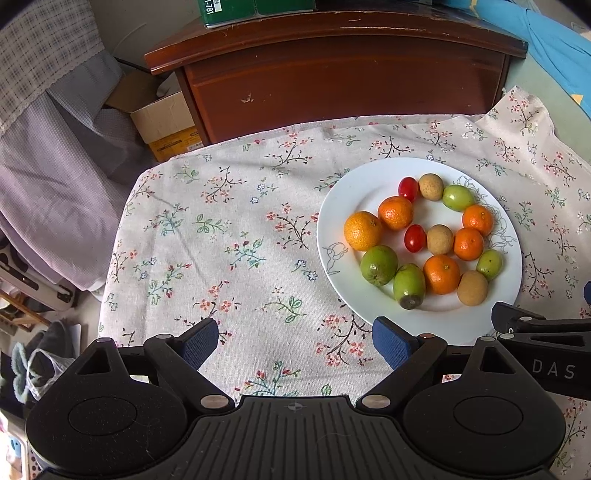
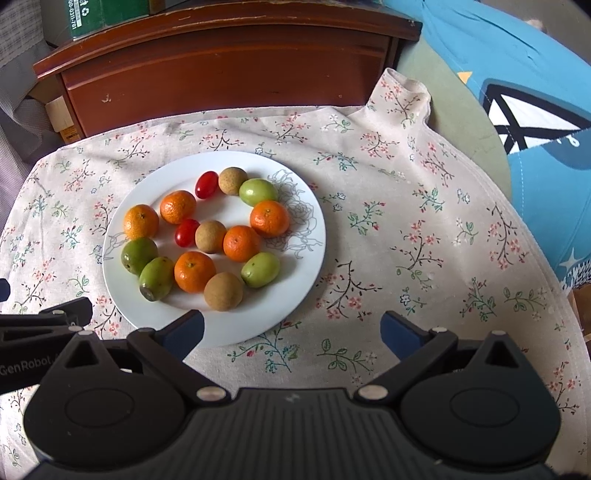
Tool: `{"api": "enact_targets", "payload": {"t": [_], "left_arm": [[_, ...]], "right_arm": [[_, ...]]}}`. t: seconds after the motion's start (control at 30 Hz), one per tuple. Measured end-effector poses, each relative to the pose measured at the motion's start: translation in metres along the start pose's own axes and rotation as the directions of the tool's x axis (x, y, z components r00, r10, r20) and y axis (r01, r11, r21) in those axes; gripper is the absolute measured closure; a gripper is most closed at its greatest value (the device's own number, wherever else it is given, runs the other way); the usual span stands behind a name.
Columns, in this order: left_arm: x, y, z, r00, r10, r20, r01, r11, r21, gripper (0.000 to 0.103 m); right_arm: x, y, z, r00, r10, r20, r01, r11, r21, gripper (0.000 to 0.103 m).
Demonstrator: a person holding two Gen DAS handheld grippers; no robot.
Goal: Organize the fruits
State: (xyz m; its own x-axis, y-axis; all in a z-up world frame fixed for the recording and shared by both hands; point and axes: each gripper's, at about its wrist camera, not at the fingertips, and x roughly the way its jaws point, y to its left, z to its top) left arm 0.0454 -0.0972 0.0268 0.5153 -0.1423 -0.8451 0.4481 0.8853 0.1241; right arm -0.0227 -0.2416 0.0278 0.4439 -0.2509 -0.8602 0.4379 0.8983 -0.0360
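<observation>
**Mixed fruit sits on one plate as two grippers wait at its edge**

Fourteen small fruits lie together on a round white china plate (image 2: 306, 236) with a grey line-drawn flower at its rim. Five orange mandarins (image 2: 236, 243), four green oval fruits (image 2: 260, 269), three tan round longan-like fruits (image 2: 223, 291) and two red cherry tomatoes (image 2: 187, 232) are mingled, not grouped by kind: an orange touches a tan fruit, and a tomato sits between oranges. All of them rest inside the rim, none on the cloth.

The plate stands on a beige tablecloth printed with small flowers (image 2: 406, 221), which covers a table set before a dark red-brown wooden cabinet (image 1: 332, 77). A green box (image 1: 255, 9) sits on the cabinet top and an open cardboard carton (image 1: 166, 118) stands on the floor to the left.

The left gripper (image 1: 295, 345) hovers over bare cloth to the left of the plate, its blue-padded fingers spread wide and holding nothing. The right gripper (image 2: 291, 330) hangs at the plate's near edge, likewise spread wide and empty, its left finger over the rim.

With every fruit gathered on the plate yet unsorted, the scene fits either a finished collecting job or a sorting job with work ahead; the pictures do not settle which.
</observation>
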Motion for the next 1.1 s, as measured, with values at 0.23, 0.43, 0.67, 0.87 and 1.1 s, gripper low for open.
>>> {"api": "enact_targets", "payload": {"t": [0.23,0.43,0.67,0.87,1.1], "left_arm": [[-0.001,0.0,-0.004,1.0,0.003,0.004,-0.003,1.0,0.008,0.011],[-0.003,0.0,-0.009,1.0,0.016,0.004,-0.016,1.0,0.01,0.011],[-0.004,0.004,-0.024,1.0,0.022,-0.008,-0.022,1.0,0.0,0.011],[-0.003,0.01,-0.038,0.999,0.022,-0.03,-0.022,1.0,-0.001,0.011],[-0.004,0.017,-0.056,0.999,0.023,-0.046,-0.023,1.0,0.003,0.011]], "right_arm": [[-0.001,0.001,-0.002,1.0,-0.003,0.003,0.003,1.0,-0.01,0.002],[-0.003,0.006,-0.009,1.0,-0.014,-0.001,0.014,0.999,-0.036,0.002],[-0.006,0.014,-0.02,1.0,-0.016,0.008,0.016,0.996,-0.093,0.002],[-0.005,0.019,-0.032,0.999,0.04,-0.004,-0.04,0.992,-0.121,0.002],[-0.006,0.022,-0.054,0.99,0.142,-0.011,-0.142,0.971,-0.192,0.002]]}}
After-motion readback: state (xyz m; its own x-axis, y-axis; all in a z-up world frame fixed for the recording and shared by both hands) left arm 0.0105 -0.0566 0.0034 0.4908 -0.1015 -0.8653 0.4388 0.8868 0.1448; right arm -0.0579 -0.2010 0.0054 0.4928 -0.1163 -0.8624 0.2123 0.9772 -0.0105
